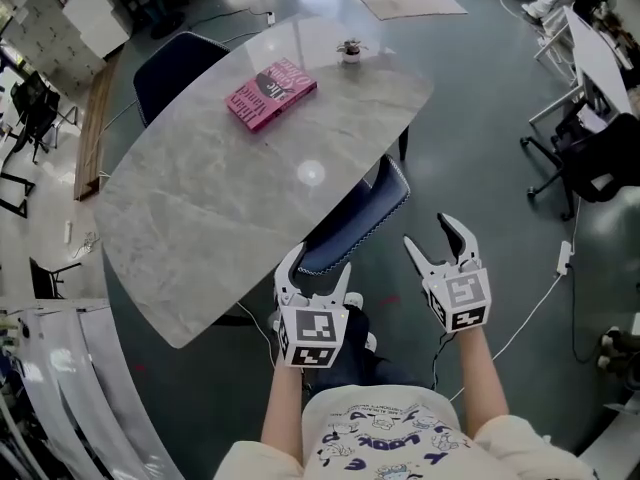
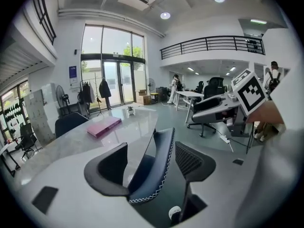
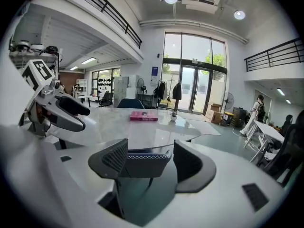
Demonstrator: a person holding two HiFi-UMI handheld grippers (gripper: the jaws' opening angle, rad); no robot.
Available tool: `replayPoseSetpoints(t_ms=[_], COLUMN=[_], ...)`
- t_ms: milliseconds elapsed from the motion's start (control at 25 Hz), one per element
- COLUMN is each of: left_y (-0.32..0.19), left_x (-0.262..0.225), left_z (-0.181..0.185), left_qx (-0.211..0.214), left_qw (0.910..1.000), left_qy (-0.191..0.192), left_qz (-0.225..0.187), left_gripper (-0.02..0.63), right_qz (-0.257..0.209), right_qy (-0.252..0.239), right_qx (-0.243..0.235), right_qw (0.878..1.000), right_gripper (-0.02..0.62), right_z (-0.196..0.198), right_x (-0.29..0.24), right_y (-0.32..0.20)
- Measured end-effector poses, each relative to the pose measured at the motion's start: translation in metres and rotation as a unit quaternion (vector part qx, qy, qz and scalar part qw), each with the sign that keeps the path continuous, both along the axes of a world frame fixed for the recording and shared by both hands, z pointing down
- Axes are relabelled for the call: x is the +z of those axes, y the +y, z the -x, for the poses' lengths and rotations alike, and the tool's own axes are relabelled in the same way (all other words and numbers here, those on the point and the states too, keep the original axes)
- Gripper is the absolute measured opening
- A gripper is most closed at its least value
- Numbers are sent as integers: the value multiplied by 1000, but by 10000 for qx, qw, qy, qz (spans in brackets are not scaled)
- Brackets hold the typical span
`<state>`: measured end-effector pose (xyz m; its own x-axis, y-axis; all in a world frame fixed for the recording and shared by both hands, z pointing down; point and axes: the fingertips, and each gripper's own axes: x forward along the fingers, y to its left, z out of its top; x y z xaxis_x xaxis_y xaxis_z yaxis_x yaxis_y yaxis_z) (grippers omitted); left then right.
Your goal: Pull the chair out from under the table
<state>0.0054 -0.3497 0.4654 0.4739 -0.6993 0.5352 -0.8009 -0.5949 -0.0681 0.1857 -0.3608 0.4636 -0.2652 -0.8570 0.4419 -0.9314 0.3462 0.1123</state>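
Chair (image 1: 355, 223) tucked under the bench (image 1: 200, 218), fingers released on both hands.
Most of the chair is hidden beneath the bench: only its dark blue padded back, edged in white zigzag stitching, pokes out at the near rim. The left gripper (image 1: 318, 268) has its fingers spread either side of that back, not pressing it. The right gripper (image 1: 430, 233) gapes empty just beside it. The rounded top is glossy grey marble, with a pink book (image 1: 271, 92) and a pot (image 1: 350, 50) too small to make out.

Chair (image 1: 372, 211) tucked under table (image 1: 230, 198); left tool (image 1: 315, 273), right tool (image 1: 428, 232) open near backrest.
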Motion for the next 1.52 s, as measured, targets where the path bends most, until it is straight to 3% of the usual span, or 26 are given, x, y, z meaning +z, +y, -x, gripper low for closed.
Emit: replayPoseSetpoints(t_ms=[440, 640, 880, 1080, 1200, 1360, 1520], left_y=[-2, 0, -1, -3, -5, -2, -3], left_x=[74, 103, 131, 146, 155, 164, 169], left_z=[-2, -1, -4, -6, -7, -12, -13], left_qx=[766, 1024, 1307, 1423, 1536, 1844, 1898], left_qw=[9932, 9877, 9798, 9763, 9738, 9687, 9675], left_qy=[-623, -741, -954, -1089, -1186, -1215, -1373], left_qz=[613, 922, 1176, 1213, 1183, 1138, 949], left_gripper=[330, 331, 330, 330, 330, 325, 232], right_qz=[533, 640, 655, 544, 543, 574, 497], right_qy=[707, 1539, 2599, 3536, 3886, 4125, 4443], right_qx=[-762, -1408, -2164, -2859, -3229, -3551, -3784], right_qw=[9932, 9759, 9388, 8889, 8613, 8369, 8105], right_gripper=[316, 316, 323, 328, 327, 324, 282], right_z=[14, 22, 30, 42, 55, 69, 73], right_x=[53, 73, 90, 104, 118, 134, 144], right_y=[-25, -31, -44, -51, -50, -48, -52])
